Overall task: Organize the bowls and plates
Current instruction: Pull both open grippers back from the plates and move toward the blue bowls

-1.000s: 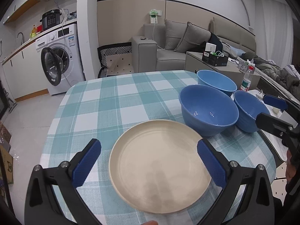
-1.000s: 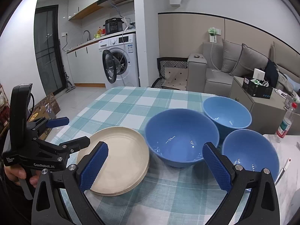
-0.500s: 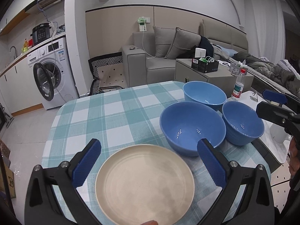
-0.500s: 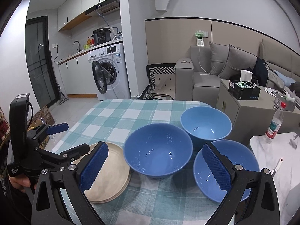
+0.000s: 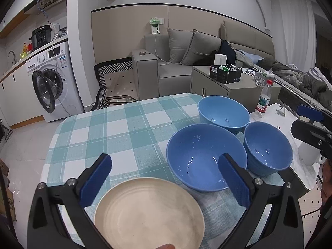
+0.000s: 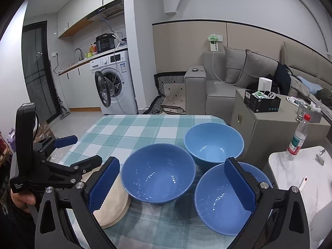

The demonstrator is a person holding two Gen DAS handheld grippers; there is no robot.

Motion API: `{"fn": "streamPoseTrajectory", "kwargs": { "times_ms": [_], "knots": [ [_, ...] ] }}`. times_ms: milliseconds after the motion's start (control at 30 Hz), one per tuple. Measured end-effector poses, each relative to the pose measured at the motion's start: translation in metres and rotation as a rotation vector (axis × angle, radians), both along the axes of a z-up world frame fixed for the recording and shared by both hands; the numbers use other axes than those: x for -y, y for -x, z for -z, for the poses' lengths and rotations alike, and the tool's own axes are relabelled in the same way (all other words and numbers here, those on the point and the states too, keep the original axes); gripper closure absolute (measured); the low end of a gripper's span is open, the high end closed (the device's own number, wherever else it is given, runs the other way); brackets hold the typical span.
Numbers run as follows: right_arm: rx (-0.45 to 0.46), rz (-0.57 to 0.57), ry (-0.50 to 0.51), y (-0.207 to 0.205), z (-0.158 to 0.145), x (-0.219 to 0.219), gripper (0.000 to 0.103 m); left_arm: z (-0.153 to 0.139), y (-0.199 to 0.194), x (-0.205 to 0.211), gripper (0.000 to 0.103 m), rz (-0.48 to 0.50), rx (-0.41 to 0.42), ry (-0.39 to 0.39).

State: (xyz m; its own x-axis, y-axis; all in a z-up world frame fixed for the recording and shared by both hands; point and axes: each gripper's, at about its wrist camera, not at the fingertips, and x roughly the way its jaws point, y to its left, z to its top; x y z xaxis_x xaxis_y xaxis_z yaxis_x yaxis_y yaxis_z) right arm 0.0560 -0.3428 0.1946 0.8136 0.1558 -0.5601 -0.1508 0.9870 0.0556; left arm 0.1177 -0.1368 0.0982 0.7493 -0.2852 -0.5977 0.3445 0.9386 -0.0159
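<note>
Overhead, both grippers (image 5: pixel 166 179) (image 6: pixel 173 183) gape above 3 blue bowls (image 6: pixel 158 178).

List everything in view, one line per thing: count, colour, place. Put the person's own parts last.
bowls: three, blue, clustered on the table's right side
plates: a cream stack, count unclear, near left of the bowls
tablecloth: one, teal-and-white check, covering the table
washing machine: one, white, door open, far left
sofa: one, grey, with cushions, behind the table
water bottle: one, clear, red cap, on the white side table at right
left gripper: black with blue pads, open, above the plates
right gripper: black with blue pads, open, above the bowls
hand: one, holding the left gripper's handle
</note>
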Motion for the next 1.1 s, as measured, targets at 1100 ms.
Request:
{"fn": "streamPoseTrajectory", "kwargs": {
  "times_ms": [1100],
  "knots": [
    [-0.093, 0.122, 0.004, -0.074, 0.003, 0.073, 0.001, 0.000, -0.087, 0.070, 0.000, 0.018, -0.076, 0.008]
  ]
}}
